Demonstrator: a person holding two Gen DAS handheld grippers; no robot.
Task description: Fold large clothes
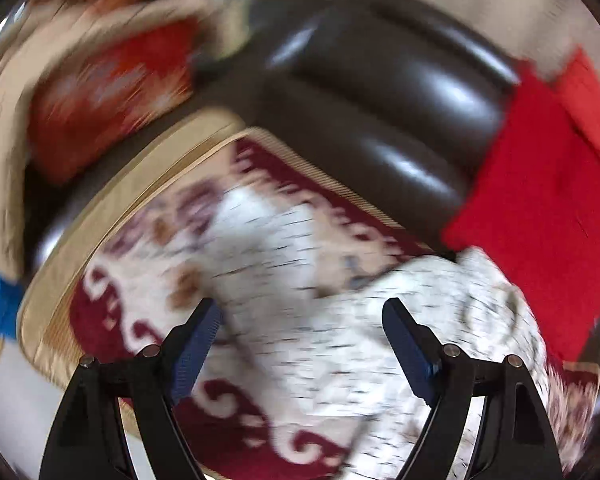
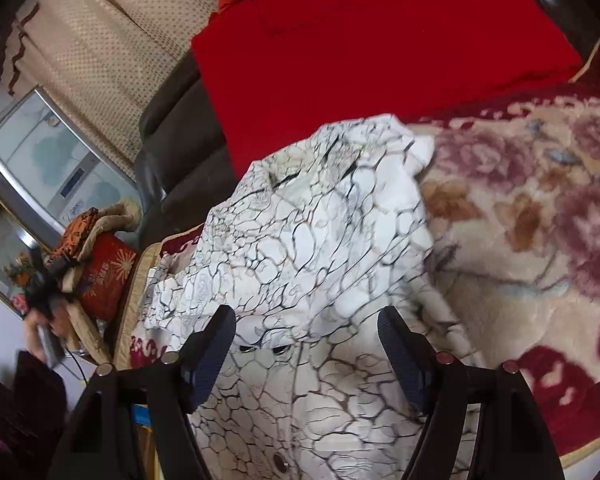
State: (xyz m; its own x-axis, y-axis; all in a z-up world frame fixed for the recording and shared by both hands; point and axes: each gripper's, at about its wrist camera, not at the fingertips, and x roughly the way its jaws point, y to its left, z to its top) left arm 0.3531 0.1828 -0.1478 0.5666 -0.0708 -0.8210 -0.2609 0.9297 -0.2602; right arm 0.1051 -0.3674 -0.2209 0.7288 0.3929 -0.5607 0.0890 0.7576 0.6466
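Observation:
A white garment with a black crackle print [image 2: 320, 240] lies crumpled on a red-and-cream floral rug [image 2: 540, 220]. It also shows, blurred, in the left wrist view [image 1: 340, 320]. My right gripper [image 2: 306, 320] is open, its blue pads either side of the cloth, just above it. Snap buttons show near the garment's lower part. My left gripper [image 1: 300, 312] is open above the garment and the rug [image 1: 148, 280]; nothing sits between its fingers.
A dark brown leather sofa [image 1: 380, 100] stands behind the rug, with a red cloth [image 2: 360, 40] draped on it. A red patterned cushion [image 1: 112, 92] and beige fabric [image 2: 112, 40] lie to the left. A mirror or screen [image 2: 40, 168] stands at far left.

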